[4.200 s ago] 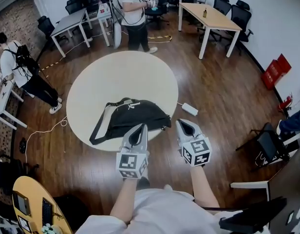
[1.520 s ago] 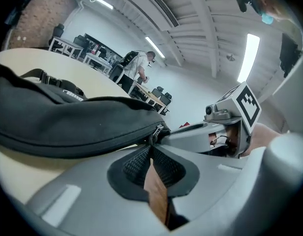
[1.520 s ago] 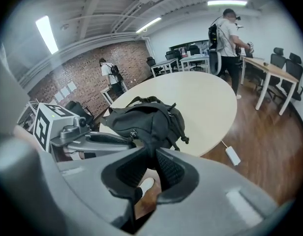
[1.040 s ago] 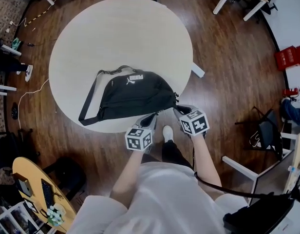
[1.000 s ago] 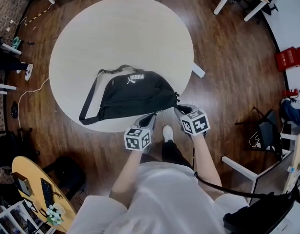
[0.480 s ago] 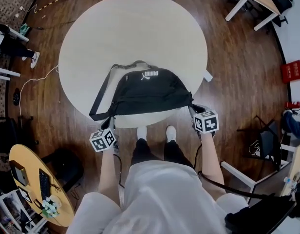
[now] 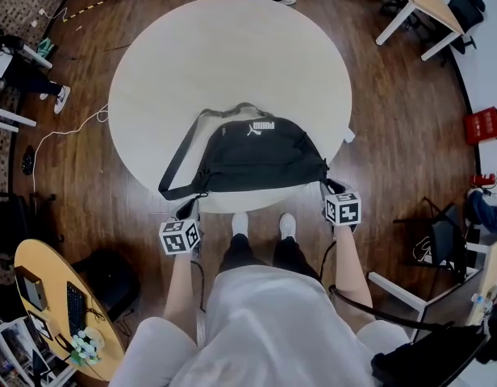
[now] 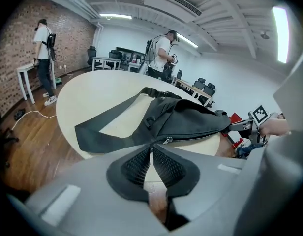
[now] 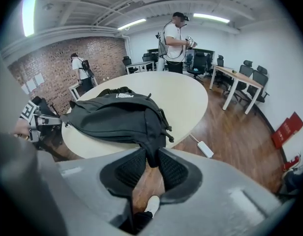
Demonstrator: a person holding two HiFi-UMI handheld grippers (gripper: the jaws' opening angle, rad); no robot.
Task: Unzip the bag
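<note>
A black waist bag [image 7: 248, 151] lies at the near edge of the round pale table [image 7: 224, 55], its strap [image 7: 177, 164] looping off to the left. My left gripper [image 7: 190, 210] sits at the bag's left end. In the left gripper view its jaws [image 8: 151, 149] are opening to a thin slit with nothing between them. The metal zipper pull [image 8: 167, 140] hangs just beyond the tips. My right gripper [image 7: 327, 185] is at the bag's right end. There its jaws [image 9: 152, 159] are opening, with the bag's [image 9: 112, 119] black fabric end still pinched between the pads.
A white power strip [image 9: 204, 149] lies on the wooden floor right of the table. My white shoes [image 7: 239, 222] stand under the near edge. Two people [image 8: 164, 53] stand beyond the table, near desks and office chairs [image 7: 422, 6]. A red box [image 7: 486, 123] sits at far right.
My left gripper has travelled left along the bag's front edge, from beside the right gripper to the bag's left end. The right gripper has stayed at the right end.
</note>
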